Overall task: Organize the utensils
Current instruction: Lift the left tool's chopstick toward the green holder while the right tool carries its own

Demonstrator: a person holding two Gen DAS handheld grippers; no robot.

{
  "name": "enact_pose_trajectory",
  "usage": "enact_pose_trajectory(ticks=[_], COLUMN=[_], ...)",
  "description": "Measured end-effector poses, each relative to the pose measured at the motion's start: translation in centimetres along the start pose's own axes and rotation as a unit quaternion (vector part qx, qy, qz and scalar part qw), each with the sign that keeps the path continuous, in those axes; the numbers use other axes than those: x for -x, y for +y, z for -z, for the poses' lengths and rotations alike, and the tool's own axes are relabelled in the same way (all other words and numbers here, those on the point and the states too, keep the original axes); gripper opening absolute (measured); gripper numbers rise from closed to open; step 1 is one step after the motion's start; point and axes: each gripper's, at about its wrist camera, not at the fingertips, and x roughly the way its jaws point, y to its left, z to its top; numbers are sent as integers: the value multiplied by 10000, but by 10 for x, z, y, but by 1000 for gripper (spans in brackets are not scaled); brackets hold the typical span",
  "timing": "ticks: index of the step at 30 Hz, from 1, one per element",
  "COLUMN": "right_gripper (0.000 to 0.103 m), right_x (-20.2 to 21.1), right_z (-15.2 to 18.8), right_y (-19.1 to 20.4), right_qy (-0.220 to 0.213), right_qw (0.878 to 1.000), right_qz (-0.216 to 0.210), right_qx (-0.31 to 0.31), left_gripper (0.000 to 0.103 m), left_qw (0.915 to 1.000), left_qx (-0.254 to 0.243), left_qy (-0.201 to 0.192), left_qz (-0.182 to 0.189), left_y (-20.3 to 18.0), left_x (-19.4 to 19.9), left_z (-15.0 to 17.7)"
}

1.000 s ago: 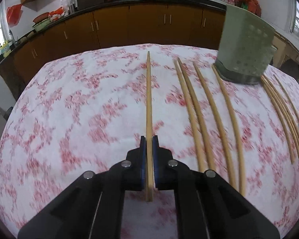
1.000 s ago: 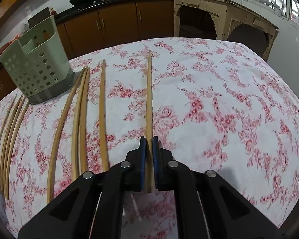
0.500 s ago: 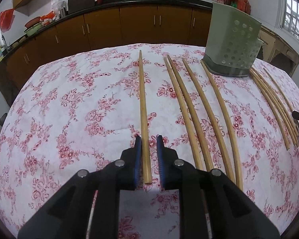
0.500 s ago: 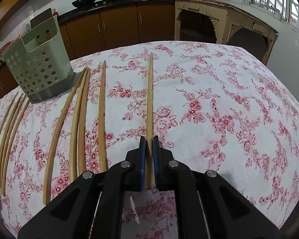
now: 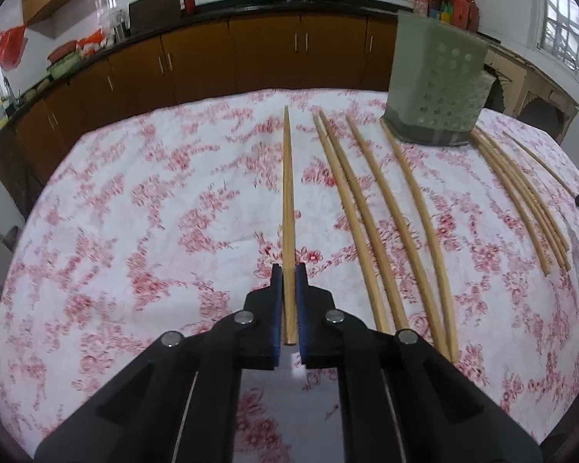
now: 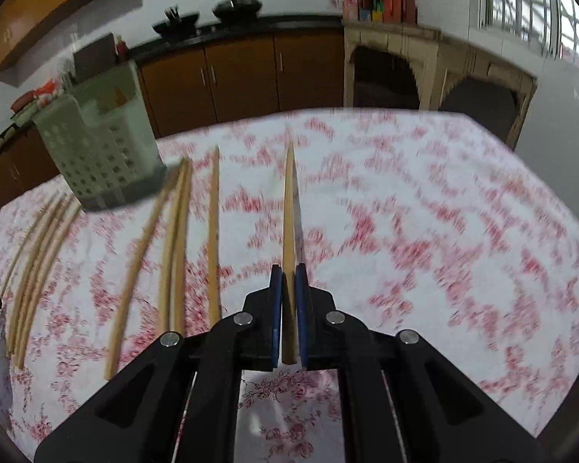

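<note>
Half a second ago the left gripper [image 5: 285, 301] stood open around its long wooden chopstick [image 5: 288, 208]; now it has closed on it. The right gripper [image 6: 285, 308] still clamps another wooden chopstick [image 6: 288, 212], lifted. Next goal, probably: the green perforated holder [image 6: 100, 154], centre left.

floral tablecloth [image 6: 424, 239] motion-blurred, green utensil holder [image 6: 100, 154] smeared, its inside unseen

Tablecloth [image 5: 135, 231] white with red-pink floral print. Chopsticks [image 5: 366, 223] plain light tan wood. Utensil holder [image 5: 436, 88] pale sage green, dotted with round holes, darker grey-green band at base. Left tongs [image 5: 288, 274] and right tongs [image 6: 288, 274] black with blue pads. Cabinets [image 5: 212, 65] behind utensil holder orange-brown.
</note>
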Motion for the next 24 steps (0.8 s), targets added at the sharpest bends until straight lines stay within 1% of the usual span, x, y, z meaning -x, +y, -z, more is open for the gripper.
enact_pose_trajectory(ticks=[1,7,12,16,19,24], right_gripper=[8,8,8,7,7,7], right_x=[6,45,64,73,76,80], right_z=[-3,-29,-48,-62,-73,-84], right_y=[-1,0,2,1,0,2], right_qy=[-113,-869,-1339,-1580,-1671,-1773], right_qw=[9999,9960,9908,9874,9858,9838], right_qz=[13,56,30,-22,-152,-273], right_qx=[35,196,166,104,15,-12], left_gripper=[8,8,8,8,8,8], left_qw=[10000,9974,9915,9866,9838,9810], left_qx=[-18,-83,-59,-12,68,139], left_qy=[-61,-709,-1297,-1623,-1779,-1930], left_qz=[1,25,90,169,193,161], left_y=[0,3,5,9,12,17], left_x=[5,48,82,100,110,119], left_z=[-1,-17,-39,-57,-70,-82])
